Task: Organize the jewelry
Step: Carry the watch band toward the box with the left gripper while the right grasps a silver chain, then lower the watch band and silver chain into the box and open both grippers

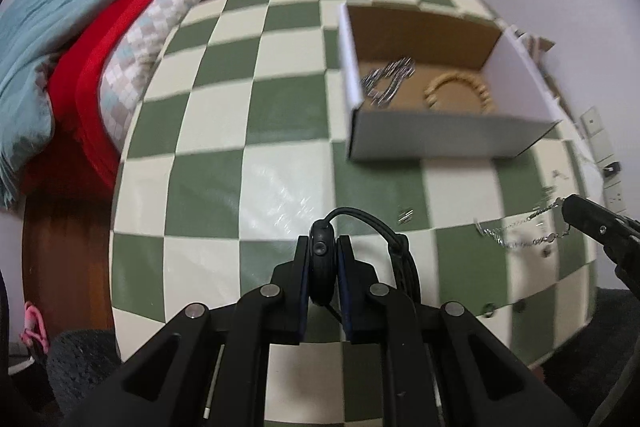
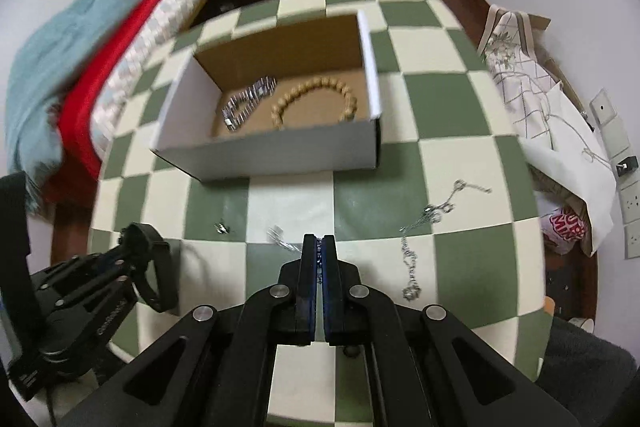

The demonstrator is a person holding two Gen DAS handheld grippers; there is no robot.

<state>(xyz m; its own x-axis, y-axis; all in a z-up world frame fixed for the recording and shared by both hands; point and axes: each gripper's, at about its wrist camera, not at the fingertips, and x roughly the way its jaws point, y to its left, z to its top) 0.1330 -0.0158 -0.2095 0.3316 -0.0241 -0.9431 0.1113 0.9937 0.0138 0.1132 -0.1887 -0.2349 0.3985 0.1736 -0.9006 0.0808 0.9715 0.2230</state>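
My left gripper is shut on a black smartwatch with its black strap looping to the right, above the checkered table. My right gripper is shut on a thin silver chain that trails left onto the table. An open white cardboard box holds a silver metal bracelet and a wooden bead bracelet. The box shows in the left wrist view too. A longer silver chain lies on the table right of my right gripper.
A small silver earring lies on the table left of the right gripper. A bed with red and blue covers borders the table on the left. A patterned cloth bag and white bag stand at the right edge.
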